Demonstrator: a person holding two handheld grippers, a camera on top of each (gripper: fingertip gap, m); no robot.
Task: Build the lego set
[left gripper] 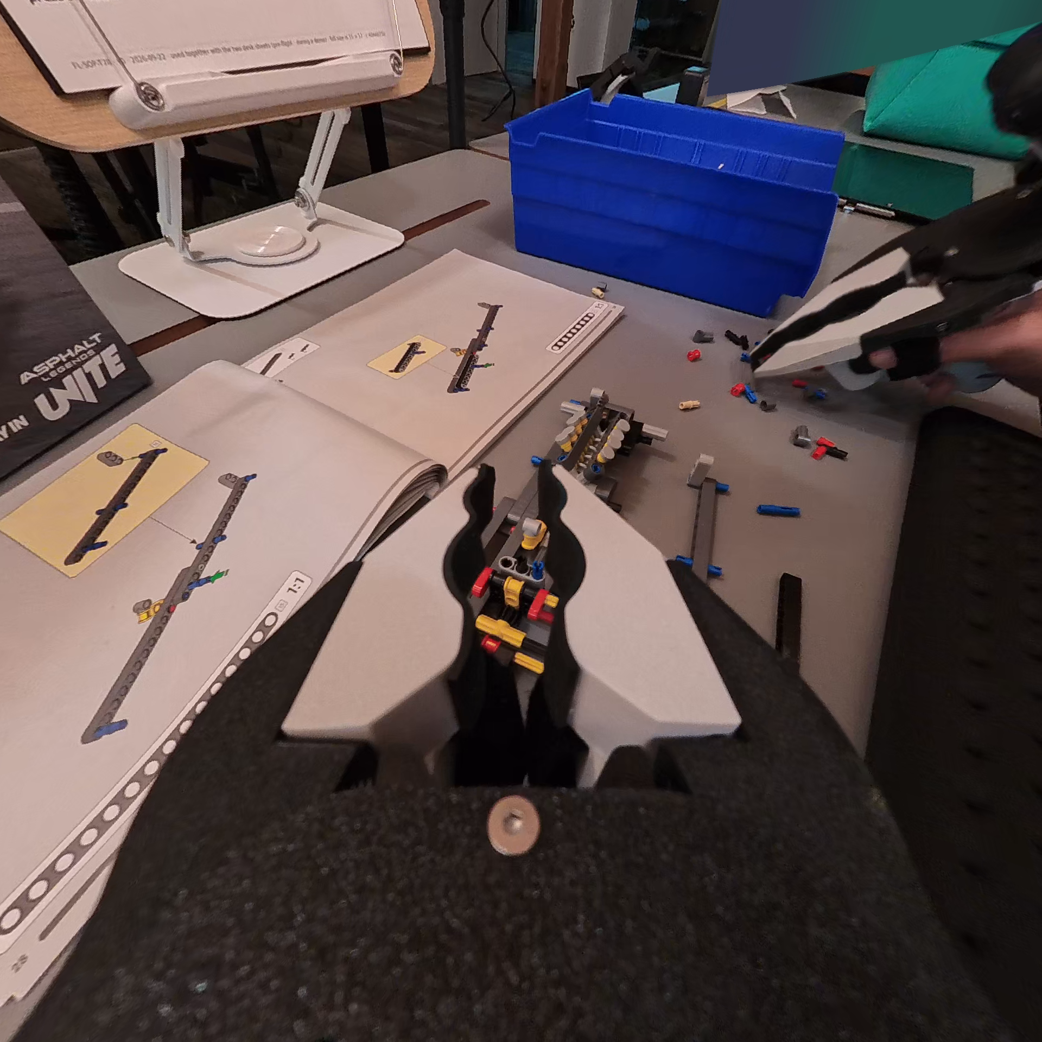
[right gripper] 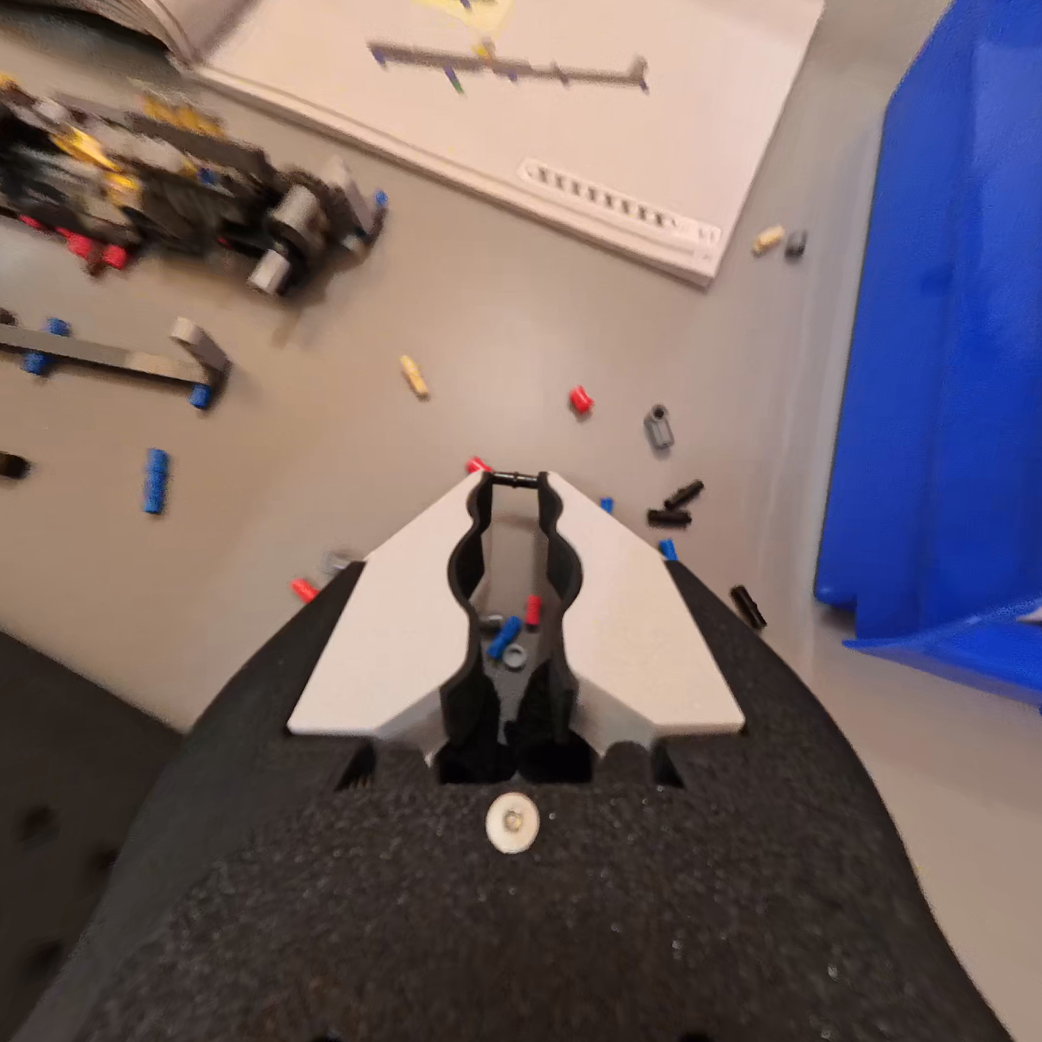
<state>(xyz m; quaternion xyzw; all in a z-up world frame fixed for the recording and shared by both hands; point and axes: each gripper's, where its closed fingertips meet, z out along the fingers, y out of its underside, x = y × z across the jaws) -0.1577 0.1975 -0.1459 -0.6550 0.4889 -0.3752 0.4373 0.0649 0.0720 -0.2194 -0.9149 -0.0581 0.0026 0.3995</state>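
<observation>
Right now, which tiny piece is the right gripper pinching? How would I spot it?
Find the big blue bin, then the loose pieces scattered on the grey table beside it. The right gripper hangs over them, pinching a thin black pin crosswise at its very tip, the only piece lifted off the table.

Grey surface [right gripper: 507,349], speckled with red, blue, black and tan pins. The bin [left gripper: 671,191] is solid bright blue. The chassis build [left gripper: 516,597] shows black and dark grey with yellow and red connectors. The instruction booklet [left gripper: 338,451] is pale grey with yellow call-out boxes. Fingers [right gripper: 394,614] are light grey, lined black, on speckled black bodies. Between them, a black pin [right gripper: 512,478].
</observation>
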